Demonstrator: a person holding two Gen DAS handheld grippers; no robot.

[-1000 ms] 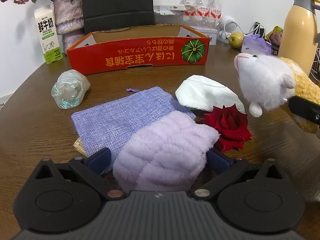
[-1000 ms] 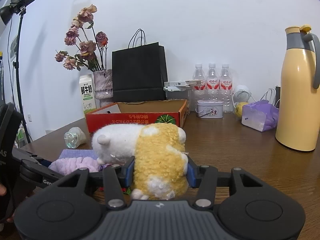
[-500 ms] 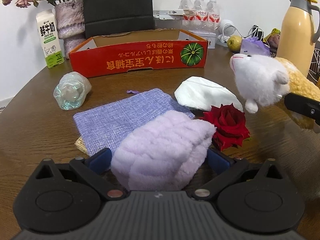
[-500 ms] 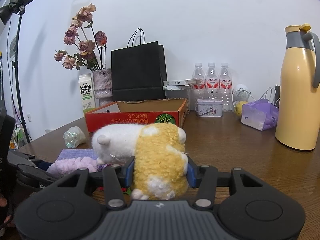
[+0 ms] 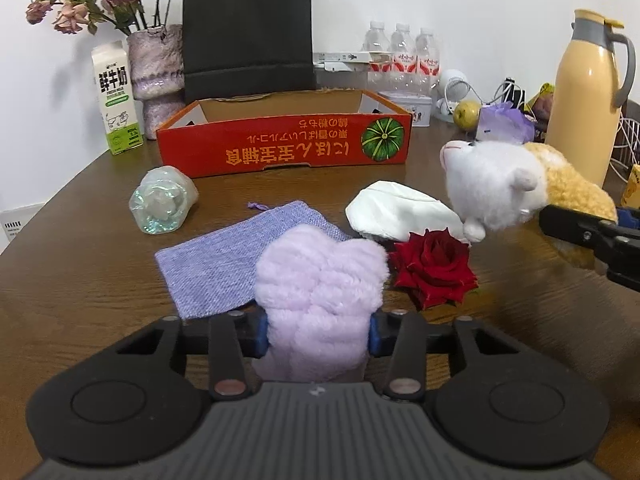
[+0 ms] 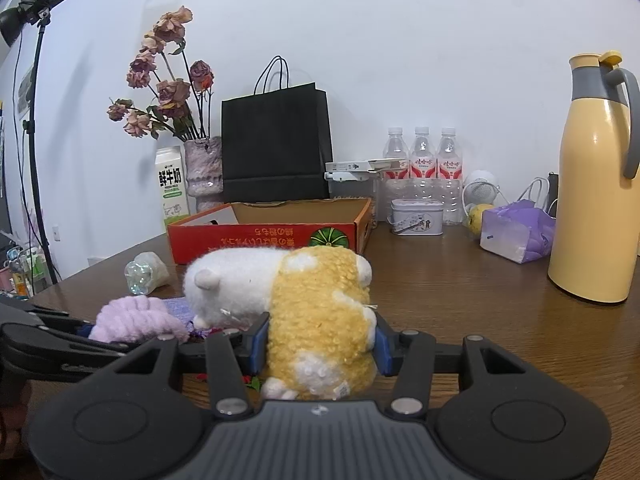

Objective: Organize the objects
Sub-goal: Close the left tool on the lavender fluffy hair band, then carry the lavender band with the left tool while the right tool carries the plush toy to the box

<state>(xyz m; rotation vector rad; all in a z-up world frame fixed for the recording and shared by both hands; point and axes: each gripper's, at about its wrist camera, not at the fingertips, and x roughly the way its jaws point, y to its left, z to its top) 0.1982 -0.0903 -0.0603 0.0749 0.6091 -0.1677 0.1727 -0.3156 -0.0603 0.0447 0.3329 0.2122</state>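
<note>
— How many water bottles (image 5: 402, 54) stand at the back?
— Three, in a row. One milk carton (image 5: 116, 98), one black paper bag (image 5: 247, 28), one yellow thermos jug (image 5: 586, 92).
— And the soft things?
— One plush toy (image 6: 296, 304), one fluffy lilac piece (image 5: 320, 292), one purple pouch (image 5: 216, 264), one red rose (image 5: 434, 268).
— Boxes?
— One red cardboard tray (image 5: 280, 148).

The white-and-green milk carton (image 5: 116, 96) reads 鲜牛奶. The red cardboard box (image 5: 284, 148) carries upside-down yellow Japanese print beside a green pumpkin picture; bottle labels are illegible.
</note>
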